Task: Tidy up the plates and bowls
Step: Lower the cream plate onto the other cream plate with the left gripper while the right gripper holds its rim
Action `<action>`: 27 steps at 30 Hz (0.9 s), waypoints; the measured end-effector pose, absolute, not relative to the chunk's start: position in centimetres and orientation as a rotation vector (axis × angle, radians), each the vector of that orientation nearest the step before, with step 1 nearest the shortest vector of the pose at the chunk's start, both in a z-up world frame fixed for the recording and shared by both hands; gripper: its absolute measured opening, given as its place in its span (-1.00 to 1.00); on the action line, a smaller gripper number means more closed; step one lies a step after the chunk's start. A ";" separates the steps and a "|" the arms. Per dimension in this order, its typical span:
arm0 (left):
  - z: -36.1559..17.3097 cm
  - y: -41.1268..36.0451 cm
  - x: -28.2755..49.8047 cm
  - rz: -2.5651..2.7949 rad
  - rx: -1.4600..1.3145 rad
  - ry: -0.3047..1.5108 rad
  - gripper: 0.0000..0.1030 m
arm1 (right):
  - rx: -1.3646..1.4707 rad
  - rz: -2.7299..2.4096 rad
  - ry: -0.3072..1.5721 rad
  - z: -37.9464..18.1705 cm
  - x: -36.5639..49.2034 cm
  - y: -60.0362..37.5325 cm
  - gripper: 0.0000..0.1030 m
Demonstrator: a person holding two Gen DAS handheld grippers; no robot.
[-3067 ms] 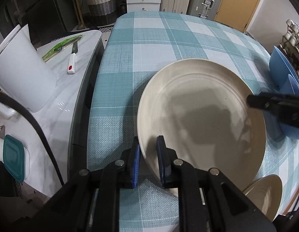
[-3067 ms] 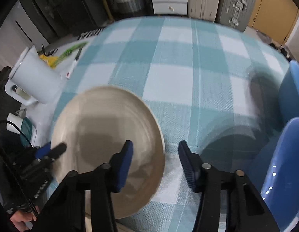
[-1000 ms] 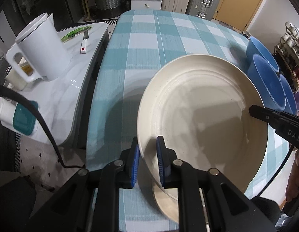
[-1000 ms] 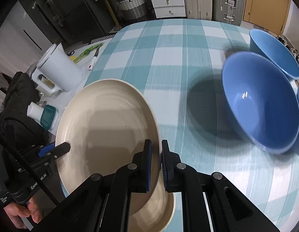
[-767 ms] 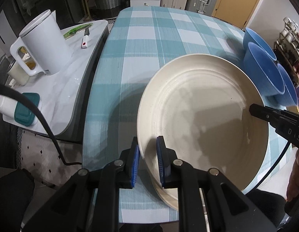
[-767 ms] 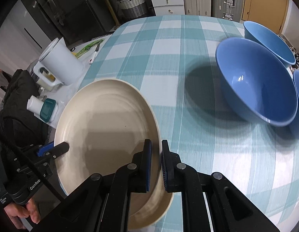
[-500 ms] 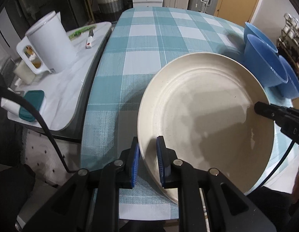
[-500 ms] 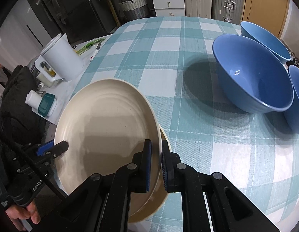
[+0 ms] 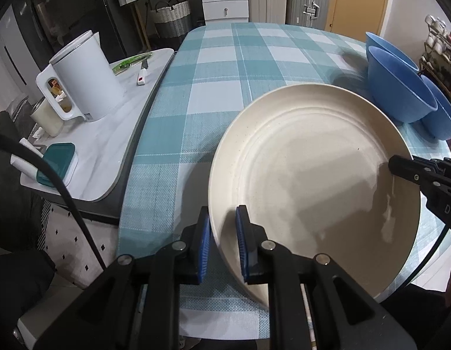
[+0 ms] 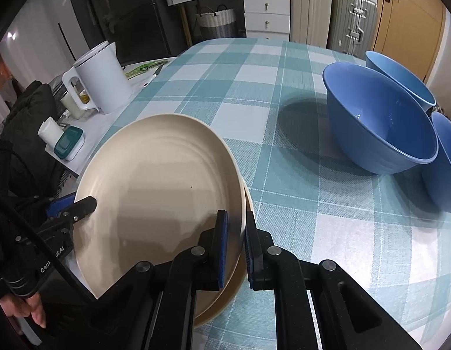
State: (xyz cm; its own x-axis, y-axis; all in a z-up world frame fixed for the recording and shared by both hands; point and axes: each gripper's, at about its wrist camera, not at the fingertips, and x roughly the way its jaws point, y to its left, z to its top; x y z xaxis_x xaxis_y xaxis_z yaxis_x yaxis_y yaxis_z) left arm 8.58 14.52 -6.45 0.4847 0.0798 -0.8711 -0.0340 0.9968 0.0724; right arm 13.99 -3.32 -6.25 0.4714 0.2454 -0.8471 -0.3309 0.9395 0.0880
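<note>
Lowering is what changed: against the frames from a second back, the cream plate (image 10: pixel 155 192) has come down and toward the near table edge, and now sits almost on the second cream plate (image 10: pixel 245 204) below it. Earlier that lower plate showed as a clear crescent under the carried one; now only a thin sliver of its rim peeks out on the side facing the bowls.

Table (image 9: pixel 248 58) with the teal check cloth: unchanged.

Blue bowls, three: the nearest (image 10: pixel 380 122) stands well apart from the cream plate, with one (image 10: pixel 400 78) behind it and one (image 10: pixel 447 160) beside it, cut off by the frame edge. Untouched, so not yet stacked.

Left gripper (image 9: pixel 222 243): jaws clamped on the cream plate's rim at its near-left edge. Right gripper (image 10: pixel 233 248): jaws clamped on the opposite rim, on the side toward the bowls. Both pads pinch the lip tight.

My read: plate stacking is nearly done; release comes next, then the bowls.

Hard to tell:
- whether the cream plate already touches the one below; the gap is hidden by the plate itself.
- left wrist view hides the lower plate entirely.
- how well the rims line up; the visible sliver suggests a slight offset toward the bowls.
</note>
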 end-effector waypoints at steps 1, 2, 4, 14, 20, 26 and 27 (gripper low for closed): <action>-6.6 14.4 8.4 0.071 0.057 1.059 -0.71 | -0.099 0.354 1.010 -6.3 13.8 -3.3 -0.80; -6.6 14.4 8.4 0.071 0.062 1.054 -0.71 | -0.105 0.355 0.998 -6.3 13.5 -3.3 -0.80; -6.7 14.2 8.2 0.074 0.075 1.038 -0.70 | -0.112 0.355 0.968 -6.4 13.0 -3.4 -0.80; -6.9 13.7 7.5 0.055 0.100 1.012 -0.70 | -0.186 0.344 0.914 -6.4 11.5 -3.5 -0.79; -7.0 13.6 7.4 0.053 0.119 1.005 -0.70 | -0.185 0.344 0.916 -6.3 11.3 -3.5 -0.78; -7.3 13.6 7.5 0.057 0.130 1.017 -0.70 | -0.209 0.330 0.917 -6.8 11.3 -3.6 -0.77; -7.3 13.7 7.5 0.055 0.123 1.019 -0.70 | -0.212 0.330 0.916 -6.8 11.3 -3.5 -0.77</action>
